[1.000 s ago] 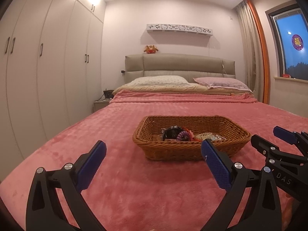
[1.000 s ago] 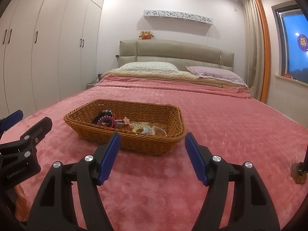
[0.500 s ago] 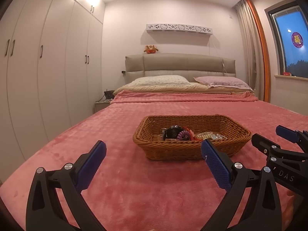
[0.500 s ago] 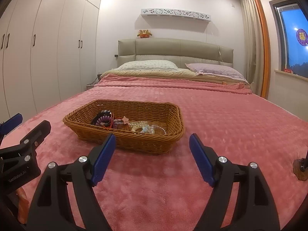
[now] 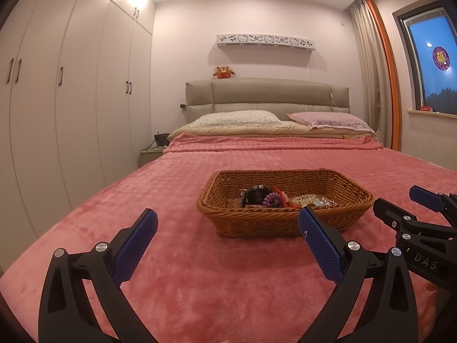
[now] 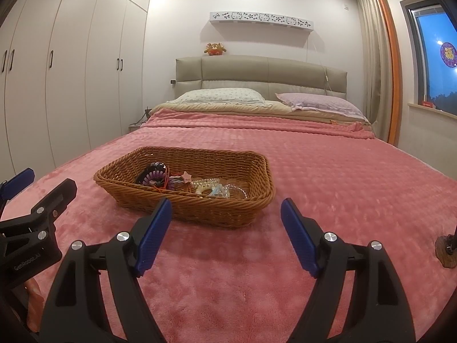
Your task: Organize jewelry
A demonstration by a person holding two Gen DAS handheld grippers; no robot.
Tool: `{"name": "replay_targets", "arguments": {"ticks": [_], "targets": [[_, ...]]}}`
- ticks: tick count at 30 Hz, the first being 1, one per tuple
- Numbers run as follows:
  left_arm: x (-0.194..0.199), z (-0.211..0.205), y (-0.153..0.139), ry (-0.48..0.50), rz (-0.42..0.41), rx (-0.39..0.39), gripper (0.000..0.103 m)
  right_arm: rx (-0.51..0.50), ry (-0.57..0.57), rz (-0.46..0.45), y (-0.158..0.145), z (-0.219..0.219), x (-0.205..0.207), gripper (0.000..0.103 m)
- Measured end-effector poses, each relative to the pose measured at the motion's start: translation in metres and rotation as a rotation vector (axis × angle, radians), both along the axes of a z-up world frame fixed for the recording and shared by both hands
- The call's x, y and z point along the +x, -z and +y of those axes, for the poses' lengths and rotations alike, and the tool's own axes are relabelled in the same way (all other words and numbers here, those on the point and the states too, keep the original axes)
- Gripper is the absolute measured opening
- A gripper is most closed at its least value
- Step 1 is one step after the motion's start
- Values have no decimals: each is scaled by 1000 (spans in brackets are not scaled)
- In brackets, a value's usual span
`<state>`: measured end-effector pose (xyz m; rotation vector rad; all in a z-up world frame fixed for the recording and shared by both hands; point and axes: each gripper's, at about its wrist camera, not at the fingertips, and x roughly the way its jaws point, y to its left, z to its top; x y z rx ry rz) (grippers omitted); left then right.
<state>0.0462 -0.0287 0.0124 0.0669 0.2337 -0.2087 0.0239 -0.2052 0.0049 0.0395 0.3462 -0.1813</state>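
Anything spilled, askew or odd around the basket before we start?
Nothing stands out. The brown woven wicker basket sits flat on the pink plush blanket; the purple coil hair tie, pink star clip and clear bead bracelets all lie inside it. Both tongs, left and right, are open and empty, short of it.

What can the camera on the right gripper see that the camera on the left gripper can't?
Only the right wrist view shows a brown wooden thing at the right edge of the bed, a pink star charm in the basket, and the left gripper from the side. Only the left wrist view shows the right gripper from the side and a dark bag on the nightstand. Both show the wicker basket of jewelry on the pink blanket, with both grippers open and empty.
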Motion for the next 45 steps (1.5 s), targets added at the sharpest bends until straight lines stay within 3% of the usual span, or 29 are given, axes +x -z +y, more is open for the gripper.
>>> {"name": "replay_targets", "arguments": {"ticks": [17,45], "targets": [[3,0,3,5,11,5,95,80,2,20,2,-15,3,75],[8,0,5,12,31,9,96,63,-5,21,2,-13,2,75]]}}
